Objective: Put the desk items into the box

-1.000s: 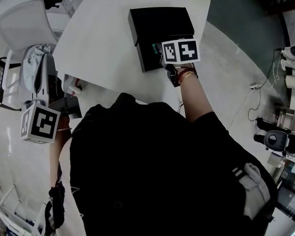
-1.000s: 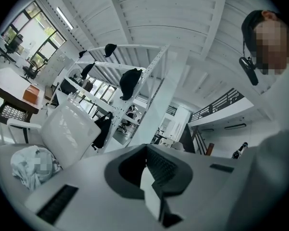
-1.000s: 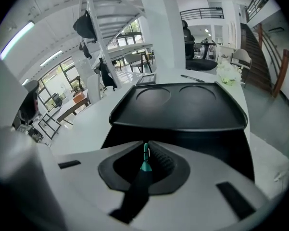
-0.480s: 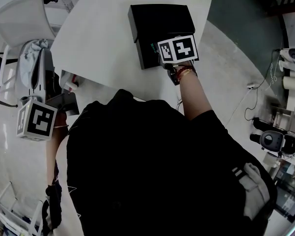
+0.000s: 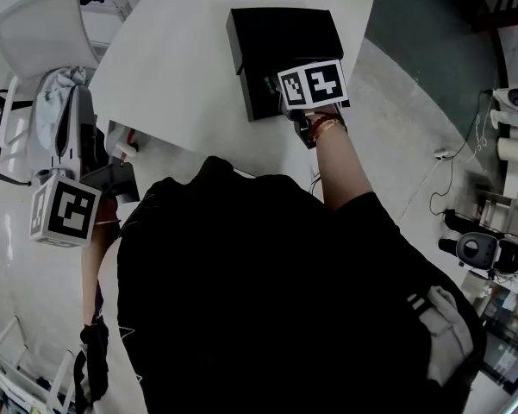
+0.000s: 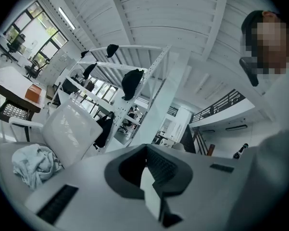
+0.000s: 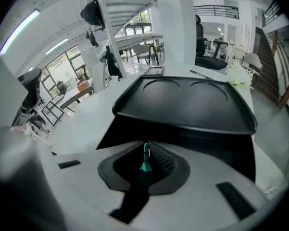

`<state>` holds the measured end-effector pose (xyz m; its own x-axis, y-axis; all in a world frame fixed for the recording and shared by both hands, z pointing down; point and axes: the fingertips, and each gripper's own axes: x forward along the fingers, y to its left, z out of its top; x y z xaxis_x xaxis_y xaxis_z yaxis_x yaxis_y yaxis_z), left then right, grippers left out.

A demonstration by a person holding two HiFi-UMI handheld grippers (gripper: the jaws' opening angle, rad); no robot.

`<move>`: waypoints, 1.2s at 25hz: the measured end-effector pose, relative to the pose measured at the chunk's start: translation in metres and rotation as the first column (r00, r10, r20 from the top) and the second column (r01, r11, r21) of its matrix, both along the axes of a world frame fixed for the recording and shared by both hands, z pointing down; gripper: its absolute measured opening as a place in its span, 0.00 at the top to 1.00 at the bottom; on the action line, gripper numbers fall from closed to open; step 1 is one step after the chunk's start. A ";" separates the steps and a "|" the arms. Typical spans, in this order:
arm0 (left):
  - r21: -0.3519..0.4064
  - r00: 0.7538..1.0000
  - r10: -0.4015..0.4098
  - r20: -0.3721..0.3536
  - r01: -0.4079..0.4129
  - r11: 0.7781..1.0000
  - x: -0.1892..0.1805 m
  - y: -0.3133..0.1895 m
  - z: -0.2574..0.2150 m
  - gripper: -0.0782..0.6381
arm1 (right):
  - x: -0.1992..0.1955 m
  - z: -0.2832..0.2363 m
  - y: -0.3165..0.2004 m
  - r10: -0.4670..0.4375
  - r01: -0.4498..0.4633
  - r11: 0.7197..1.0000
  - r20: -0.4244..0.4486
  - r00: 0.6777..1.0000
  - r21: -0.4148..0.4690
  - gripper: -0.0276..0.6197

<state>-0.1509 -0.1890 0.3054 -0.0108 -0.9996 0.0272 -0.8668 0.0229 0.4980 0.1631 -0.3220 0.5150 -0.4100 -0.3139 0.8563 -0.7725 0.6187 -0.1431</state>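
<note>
right gripper (image 7: 146, 153) pinching thin teal-tipped item (image 7: 144, 166) | box (image 7: 182, 100) mouth just ahead, below tip | left gripper (image 6: 146, 150) pressed together, empty, well apart

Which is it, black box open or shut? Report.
Open: the black box has its lid tilted up, dark interior showing beneath.

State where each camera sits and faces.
Head view: on the head, steeply down at white table, black lidded box; torso, arms show.
Left gripper view: on left gripper, level toward white chair; jaws grip white flat piece.
Right gripper view: on right gripper, down at that box; jaws grip teal-tipped black item.
Head and right gripper views share the box.
</note>
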 end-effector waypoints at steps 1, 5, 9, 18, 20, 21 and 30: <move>0.000 1.000 0.000 -0.002 0.000 1.000 0.000 0.000 0.000 0.88 | -0.001 0.000 0.000 -0.003 0.003 1.000 -0.001 1.000 -0.001 0.91; -0.006 1.000 0.001 -0.011 -0.001 1.000 0.000 0.001 0.003 0.88 | -0.004 0.003 -0.001 -0.015 0.015 1.000 -0.008 1.000 -0.010 0.91; -0.002 1.000 -0.021 0.002 0.021 1.000 -0.007 0.005 0.001 0.88 | -0.007 0.005 -0.001 -0.026 0.026 0.999 -0.011 1.000 -0.022 0.90; -0.006 0.999 -0.038 -0.002 0.038 0.999 -0.014 0.012 0.006 0.88 | -0.013 0.008 0.000 -0.043 0.042 0.998 -0.011 0.999 -0.045 0.90; -0.007 0.999 -0.039 -0.005 0.039 0.999 -0.014 0.012 0.006 0.88 | -0.013 0.009 -0.001 -0.041 0.040 0.998 -0.009 0.999 -0.050 0.90; -0.007 0.999 -0.041 -0.005 0.041 0.999 -0.014 0.013 0.007 0.88 | -0.013 0.009 -0.001 -0.039 0.039 0.998 -0.008 0.999 -0.052 0.90; -0.012 0.999 -0.050 -0.007 0.050 0.999 -0.016 0.015 0.009 0.88 | -0.010 0.011 -0.003 -0.026 0.026 0.997 -0.001 1.000 -0.067 0.89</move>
